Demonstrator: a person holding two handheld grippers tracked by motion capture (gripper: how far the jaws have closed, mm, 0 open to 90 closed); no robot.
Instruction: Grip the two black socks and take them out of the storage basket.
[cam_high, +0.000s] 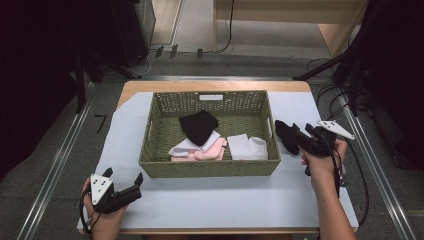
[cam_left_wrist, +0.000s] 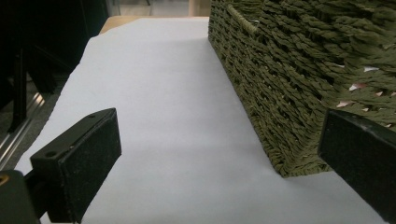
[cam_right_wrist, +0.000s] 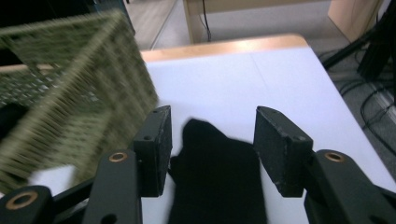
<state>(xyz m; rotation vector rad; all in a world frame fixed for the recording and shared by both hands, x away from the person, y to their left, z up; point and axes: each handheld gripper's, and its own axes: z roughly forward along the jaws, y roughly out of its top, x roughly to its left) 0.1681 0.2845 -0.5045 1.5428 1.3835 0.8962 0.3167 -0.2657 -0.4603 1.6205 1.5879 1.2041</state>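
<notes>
black cloth (cam_high: 287, 136): high view: lies on the white tabletop (cam_high: 210, 200) just right of the green basket (cam_high: 210, 169), at the tip of the right gripper (cam_high: 295, 137).
basket contents: black (cam_high: 199, 126), pink (cam_high: 210, 150) and white (cam_high: 247, 147) folded cloths inside.
left gripper (cam_high: 131, 186): rests near the basket's front left corner.
left gripper view: jaws released wide, bare tabletop between them, basket wall (cam_left_wrist: 289, 70) beside.
right gripper view: jaws parted either side of the black cloth (cam_right_wrist: 217, 177), pads not pressing it.

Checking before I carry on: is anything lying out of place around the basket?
One black cloth lies on the white table cover outside the woven basket, at its right side, between the right gripper's open jaws. The other folded cloths are inside.
</notes>
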